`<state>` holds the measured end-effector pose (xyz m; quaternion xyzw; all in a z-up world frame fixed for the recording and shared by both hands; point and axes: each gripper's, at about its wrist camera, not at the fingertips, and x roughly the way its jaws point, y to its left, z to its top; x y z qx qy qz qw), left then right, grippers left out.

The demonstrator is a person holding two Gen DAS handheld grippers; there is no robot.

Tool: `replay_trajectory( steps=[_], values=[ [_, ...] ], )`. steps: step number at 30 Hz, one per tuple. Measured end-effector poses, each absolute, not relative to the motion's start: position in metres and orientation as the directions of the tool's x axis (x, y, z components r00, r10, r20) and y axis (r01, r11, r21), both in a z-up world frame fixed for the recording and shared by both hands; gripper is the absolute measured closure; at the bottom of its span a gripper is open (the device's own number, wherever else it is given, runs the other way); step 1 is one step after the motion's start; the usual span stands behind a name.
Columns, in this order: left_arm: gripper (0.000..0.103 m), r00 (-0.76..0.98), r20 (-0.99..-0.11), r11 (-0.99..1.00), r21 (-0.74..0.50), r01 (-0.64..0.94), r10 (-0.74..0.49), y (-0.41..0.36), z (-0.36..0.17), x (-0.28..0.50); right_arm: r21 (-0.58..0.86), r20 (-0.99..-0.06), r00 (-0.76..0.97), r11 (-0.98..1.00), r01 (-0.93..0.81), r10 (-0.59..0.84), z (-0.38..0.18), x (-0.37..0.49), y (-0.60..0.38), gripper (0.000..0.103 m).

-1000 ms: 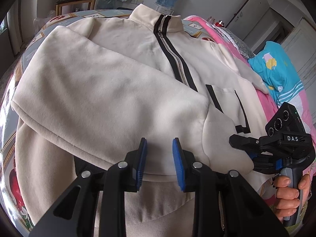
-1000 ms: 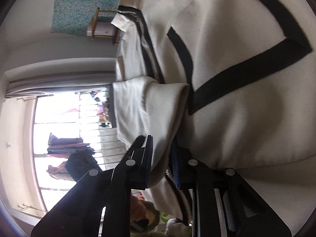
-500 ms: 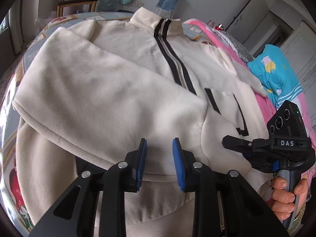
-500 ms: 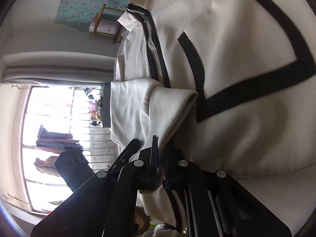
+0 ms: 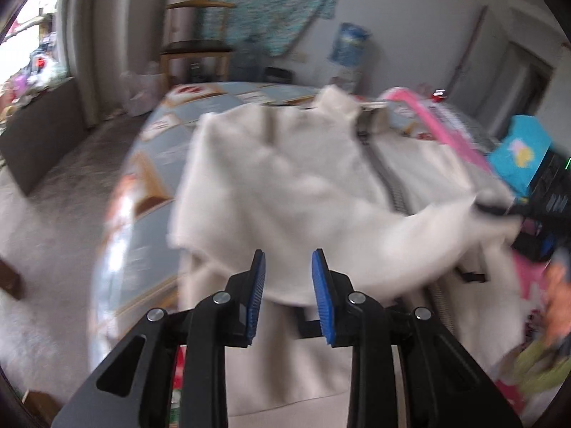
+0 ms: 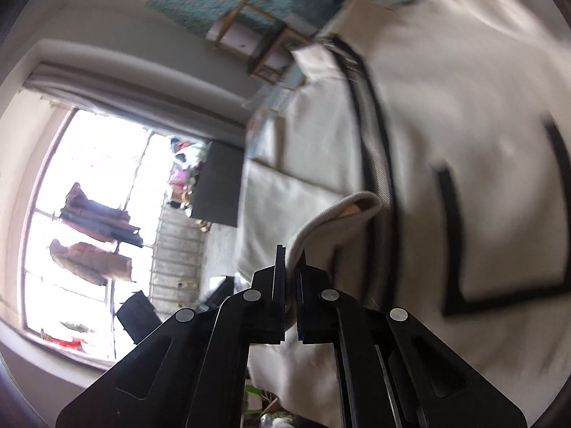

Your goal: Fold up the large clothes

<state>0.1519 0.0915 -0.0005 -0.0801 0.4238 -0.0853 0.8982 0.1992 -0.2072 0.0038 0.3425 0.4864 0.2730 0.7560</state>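
A cream zip-up jacket (image 5: 285,185) with a black-trimmed zipper lies on the bed; it also fills the right wrist view (image 6: 446,125). One sleeve (image 5: 410,242) is folded across the body and its cuff (image 6: 342,214) is lifted. My right gripper (image 6: 289,260) is shut on the cuff edge; it shows at the right edge of the left wrist view (image 5: 499,210). My left gripper (image 5: 288,267) is open and empty, just above the lower part of the jacket. Both views are motion-blurred.
The bed has a patterned blue-grey sheet (image 5: 153,164). A pink cloth (image 5: 439,114) and a turquoise garment (image 5: 521,149) lie on the right. A wooden stand (image 5: 196,50) and a water bottle (image 5: 349,42) stand by the far wall. A window (image 6: 89,196) shows.
My right gripper has closed on the sleeve cuff and lifted it. My left gripper has tilted up and pulled back, staying open, so the room beyond the bed now shows.
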Motion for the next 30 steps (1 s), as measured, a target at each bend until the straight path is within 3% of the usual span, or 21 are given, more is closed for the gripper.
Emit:
replay_trajectory(
  steps=[8,13,17,21,24,27,30],
  values=[
    [0.073,0.596,-0.785,0.974,-0.224,-0.018,-0.17,0.113,-0.015,0.165,0.767,-0.555,0.251,0.605,-0.212,0.793,0.062,0.316,-0.111,0.098],
    [0.068,0.601,-0.788,0.976,-0.212,-0.057,-0.136,0.118,-0.014,0.176,0.764,-0.415,0.261,0.49,-0.42,0.872,0.178,0.349,-0.055,0.098],
    [0.064,0.604,-0.788,0.978,-0.199,-0.067,-0.119,0.12,-0.016,0.188,0.681,-0.309,0.347,0.461,-0.569,0.885,0.244,0.331,-0.07,0.099],
    [0.063,0.587,-0.808,0.988,-0.121,-0.096,-0.042,0.116,-0.027,0.209,0.684,-0.353,0.407,0.53,-0.501,0.842,0.206,0.334,-0.118,0.098],
    [0.063,0.571,-0.821,0.993,-0.042,-0.109,0.028,0.113,-0.034,0.224,0.699,-0.484,0.427,0.631,-0.337,0.764,0.13,0.344,-0.171,0.098],
    [0.063,0.547,-0.836,0.995,-0.012,-0.102,0.046,0.11,-0.041,0.239,0.736,-0.561,0.398,0.657,-0.161,0.726,0.066,0.358,-0.214,0.098],
    [0.063,0.535,-0.845,0.995,-0.03,-0.09,0.023,0.108,-0.044,0.246,0.746,-0.58,0.386,0.658,-0.102,0.717,0.048,0.368,-0.229,0.098]
  ],
)
